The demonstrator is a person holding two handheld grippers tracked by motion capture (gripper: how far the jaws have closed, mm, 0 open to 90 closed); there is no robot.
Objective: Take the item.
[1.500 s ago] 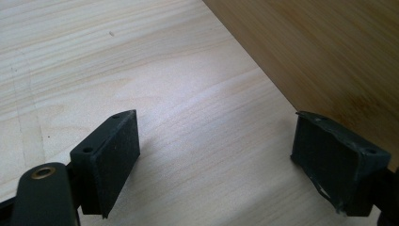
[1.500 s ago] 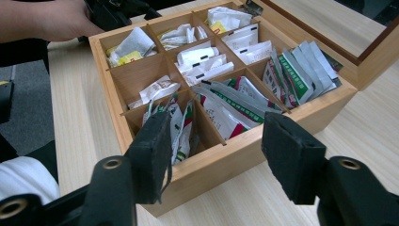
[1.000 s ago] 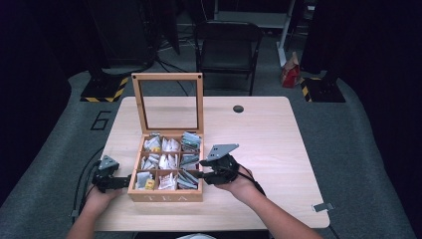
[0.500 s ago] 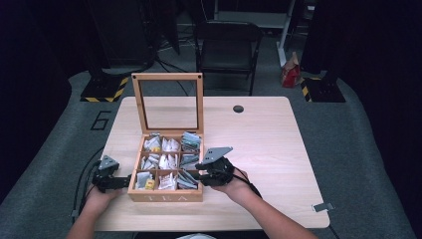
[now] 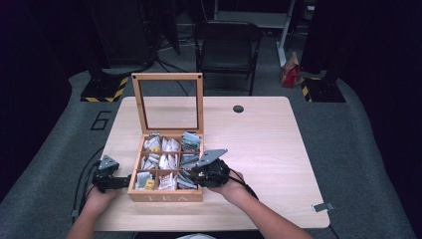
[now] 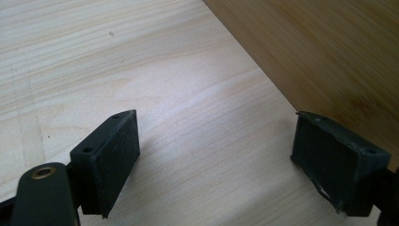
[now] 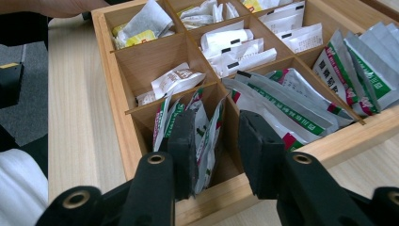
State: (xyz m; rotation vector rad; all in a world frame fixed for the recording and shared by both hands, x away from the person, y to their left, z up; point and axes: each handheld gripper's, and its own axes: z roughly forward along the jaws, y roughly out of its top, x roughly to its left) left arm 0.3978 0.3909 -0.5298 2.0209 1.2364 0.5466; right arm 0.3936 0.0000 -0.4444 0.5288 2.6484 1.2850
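The right gripper (image 7: 214, 155), its jaws just closing around green-striped tea packets (image 7: 202, 129) without yet pinching them, dips into the tea box's (image 5: 166, 196) corner compartment at five o'clock. Bare table (image 5: 268, 144) lies open toward three o'clock. The left gripper (image 6: 214, 160) gapes wide, empty, against the box's nine o'clock wall.

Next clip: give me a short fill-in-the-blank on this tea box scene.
1. The wooden box has the word ____ on its front.
2. The box's lid stands ____.
3. The right gripper reaches into the box among the ____-striped packets.
4. The left gripper holds ____.

Missing: TEA; open; green; nothing
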